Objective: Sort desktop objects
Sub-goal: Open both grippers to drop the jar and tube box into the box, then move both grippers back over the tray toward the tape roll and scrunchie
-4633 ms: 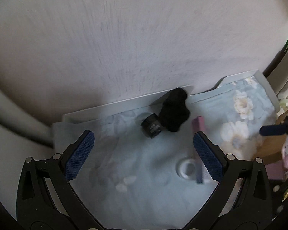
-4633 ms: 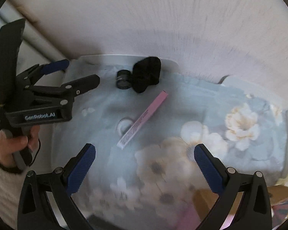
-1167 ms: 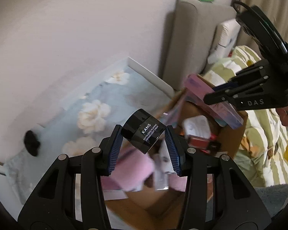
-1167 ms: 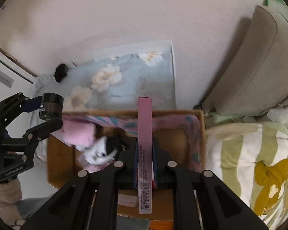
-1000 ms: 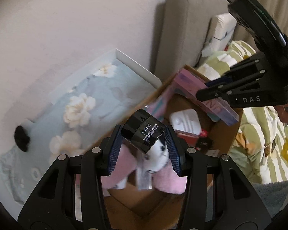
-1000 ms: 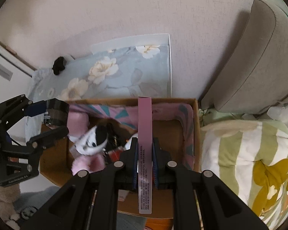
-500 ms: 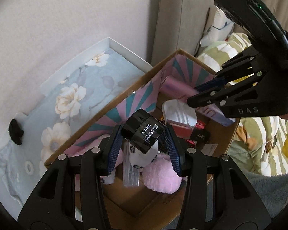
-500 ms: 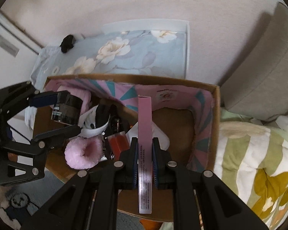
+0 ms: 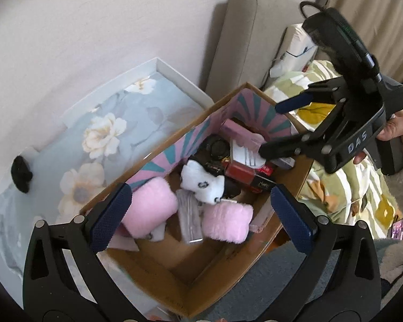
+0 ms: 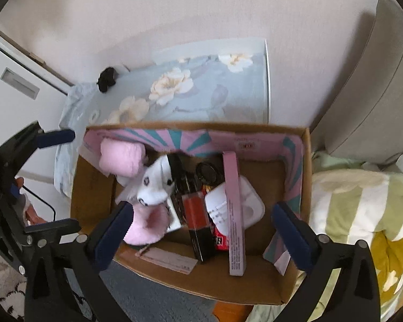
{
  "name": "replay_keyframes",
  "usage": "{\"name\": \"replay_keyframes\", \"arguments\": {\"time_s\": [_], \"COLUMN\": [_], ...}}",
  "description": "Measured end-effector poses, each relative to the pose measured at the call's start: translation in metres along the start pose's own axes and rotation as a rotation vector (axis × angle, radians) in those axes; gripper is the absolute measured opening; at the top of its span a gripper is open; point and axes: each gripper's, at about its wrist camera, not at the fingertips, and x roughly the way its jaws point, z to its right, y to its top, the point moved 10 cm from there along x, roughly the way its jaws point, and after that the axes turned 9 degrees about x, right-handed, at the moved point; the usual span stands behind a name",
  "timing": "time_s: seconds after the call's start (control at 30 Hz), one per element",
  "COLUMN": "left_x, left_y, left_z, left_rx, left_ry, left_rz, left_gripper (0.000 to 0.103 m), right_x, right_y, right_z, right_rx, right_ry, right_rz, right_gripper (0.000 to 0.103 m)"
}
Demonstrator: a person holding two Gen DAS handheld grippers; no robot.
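Step in hand: you are at the drop into the cardboard box [image 10: 306, 166]; both tools hang over it, pointing steeply down.
Left tool [image 9: 201, 209]: its jaws are opening and stand wide, with nothing between the pads; it is released.
Right tool [image 10: 201, 222]: its jaws are opening too, wide apart; the long pink box [image 10: 235, 212] lies below in the cardboard box and the pads do not touch it.
Black jar: you cannot tell it surely; a dark round thing [image 9: 217, 145] lies deep in the cardboard box near the far wall, perhaps this one.
Other contents: pink fluffy rolls [image 9: 150, 204], a white plush toy [image 9: 201, 179], a red box [image 10: 194, 209].
What is left: on the worktop, covered with the flowered cloth [image 10: 201, 99], a black lump [image 10: 107, 79] sits at the far corner, and a small white ring [image 10: 94, 115] lies nearer to the box.
Next move: I think you should lift both tools clear of the box walls, then carry one back to the cloth. The ring is flat, so it asks for a low, careful pinch.
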Motion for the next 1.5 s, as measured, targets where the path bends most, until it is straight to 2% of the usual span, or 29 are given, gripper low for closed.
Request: {"name": "replay_keyframes", "arguments": {"time_s": [0.23, 0.47, 0.57, 0.7, 0.83, 0.93, 1.07, 1.17, 1.23, 1.33, 1.5], "left_x": [-0.015, -0.039, -0.049, -0.062, -0.084, -0.099, -0.106, -0.104, -0.102, -0.095, -0.07], "left_y": [-0.009, -0.021, -0.029, -0.043, -0.057, -0.07, -0.091, -0.11, -0.123, -0.138, -0.161], "left_z": [-0.012, -0.032, -0.043, -0.064, -0.102, -0.129, -0.159, -0.187, -0.205, -0.23, -0.275], "left_rx": [-0.003, -0.025, -0.043, -0.08, -0.138, -0.177, -0.219, -0.258, -0.293, -0.344, -0.409], "left_ry": [0.031, 0.051, 0.061, 0.106, 0.215, 0.256, 0.268, 0.303, 0.299, 0.287, 0.319], "left_rz": [0.019, 0.044, 0.045, 0.036, 0.055, 0.066, 0.059, 0.031, 0.03, 0.032, 0.043], "left_gripper": [0.103, 0.103, 0.103, 0.103, 0.103, 0.103, 0.103, 0.103, 0.103, 0.103, 0.102], "right_x": [-0.011, -0.009, -0.012, -0.013, -0.005, 0.001, 0.009, 0.019, 0.027, 0.045, 0.091], "right_y": [0.014, 0.021, 0.024, 0.033, 0.044, 0.054, 0.068, 0.084, 0.093, 0.108, 0.137], "right_z": [-0.027, -0.047, -0.063, -0.082, -0.106, -0.129, -0.16, -0.182, -0.198, -0.223, -0.262], "right_rx": [0.011, 0.008, -0.001, -0.024, -0.044, -0.084, -0.133, -0.165, -0.184, -0.191, -0.202], "right_ry": [0.048, 0.036, 0.071, 0.037, 0.051, 0.035, 0.036, 0.007, -0.002, 0.01, 0.01], "right_rz": [0.054, 0.041, 0.045, 0.063, 0.051, 0.061, 0.067, 0.079, 0.087, 0.068, 0.059], "right_gripper": [0.102, 0.103, 0.103, 0.103, 0.103, 0.103, 0.103, 0.103, 0.103, 0.103, 0.103]}}
